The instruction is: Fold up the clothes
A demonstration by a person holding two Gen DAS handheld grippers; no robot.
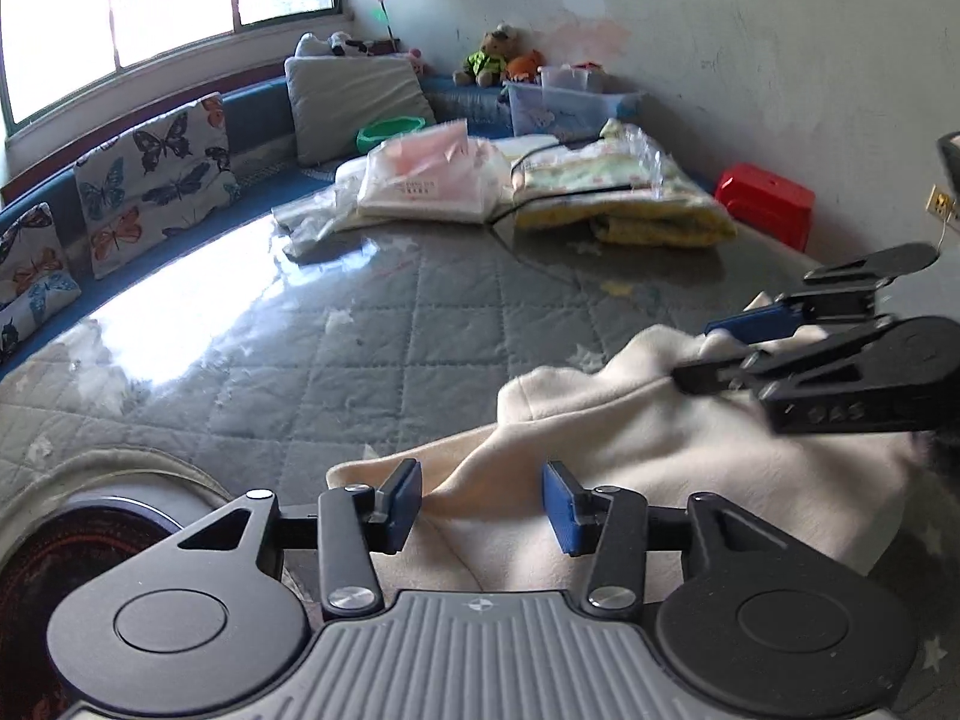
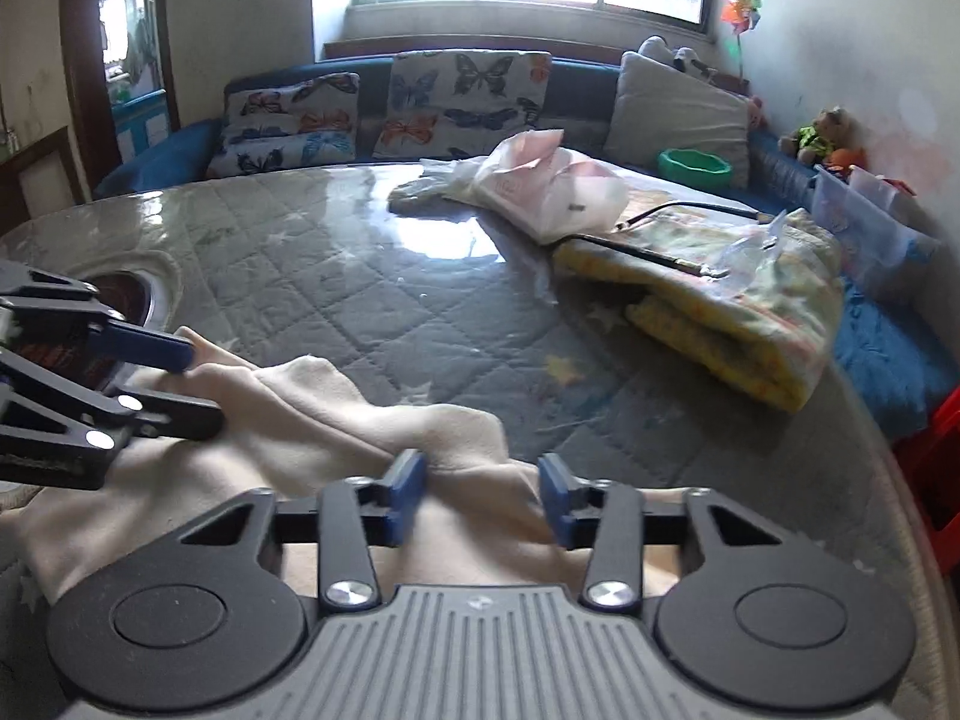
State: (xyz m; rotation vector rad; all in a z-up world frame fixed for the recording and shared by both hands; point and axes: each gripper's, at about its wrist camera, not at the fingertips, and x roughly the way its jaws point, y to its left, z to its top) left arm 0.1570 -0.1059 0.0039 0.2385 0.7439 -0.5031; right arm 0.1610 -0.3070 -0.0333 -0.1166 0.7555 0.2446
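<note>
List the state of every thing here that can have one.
Cream garment: crumpled on the table, unfolded.
Left tongs: parted, fabric between the pads.
Right tongs: parted, fabric between the pads.
Yellow blanket: folded, lying flat.
Clear storage box: lid on.

Cream garment (image 1: pixel 690 444), grey quilted star-print cover (image 1: pixel 372 348), butterfly-print cushions (image 1: pixel 159 174), red box (image 1: pixel 765 201), yellow blanket (image 2: pixel 750 312)
</note>
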